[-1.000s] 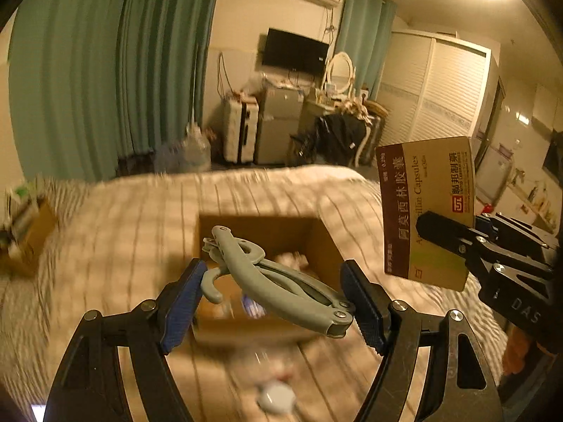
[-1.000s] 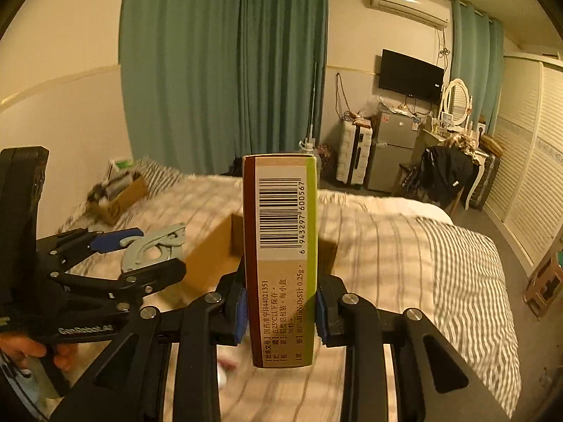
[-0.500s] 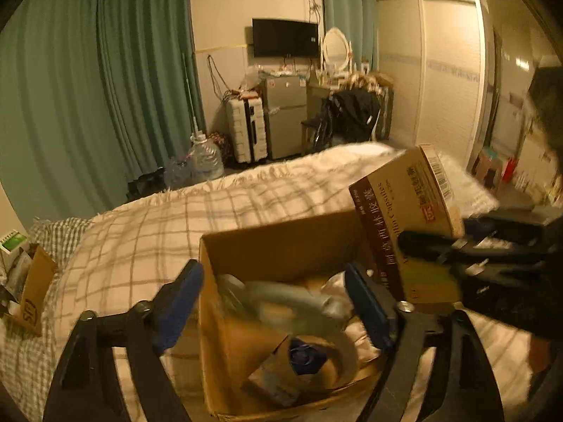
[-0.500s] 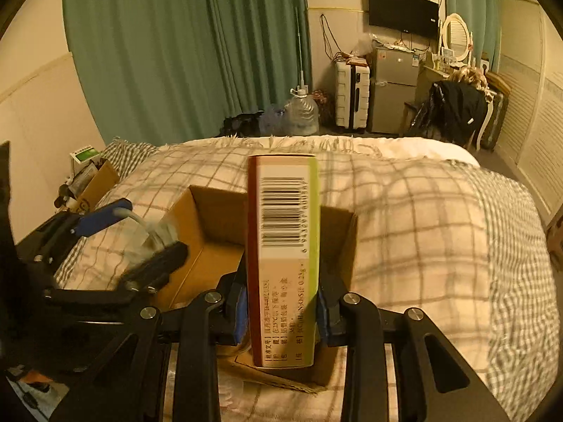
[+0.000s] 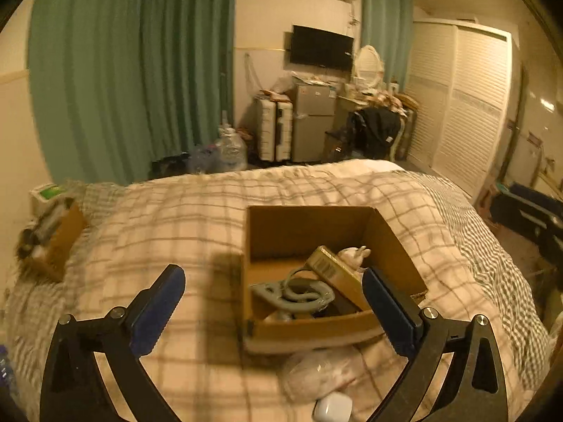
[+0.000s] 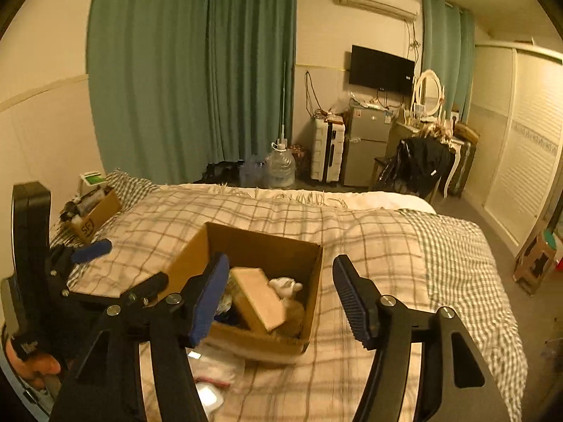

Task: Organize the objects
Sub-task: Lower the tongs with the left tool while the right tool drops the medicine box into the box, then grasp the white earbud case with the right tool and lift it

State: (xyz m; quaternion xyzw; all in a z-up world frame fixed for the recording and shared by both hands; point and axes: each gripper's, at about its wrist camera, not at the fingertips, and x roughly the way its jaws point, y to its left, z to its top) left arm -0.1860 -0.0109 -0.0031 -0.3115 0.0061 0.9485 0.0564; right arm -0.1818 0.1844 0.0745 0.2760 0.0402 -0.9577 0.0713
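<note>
Checked bedspread, centre frame: your left gripper point(image 5: 271, 302) and right gripper point(image 6: 278, 293), jaws just opened, hang empty; grey plastic clip point(image 5: 292, 290) and tan medicine carton point(image 6: 258, 297) now lie in the open brown cardboard box point(image 5: 306, 225).

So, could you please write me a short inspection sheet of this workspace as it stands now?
Surface: bed with plaid blanket.
Job's things: open cardboard box holds grey hand gripper, medicine box, white figurine.
Clutter: plastic bag and white earbud case before the box.
Grippers: left gripper and right gripper open, empty, jaws just opened.
Cables: wires below the TV.
Surroundings: green curtains, fridge.
</note>
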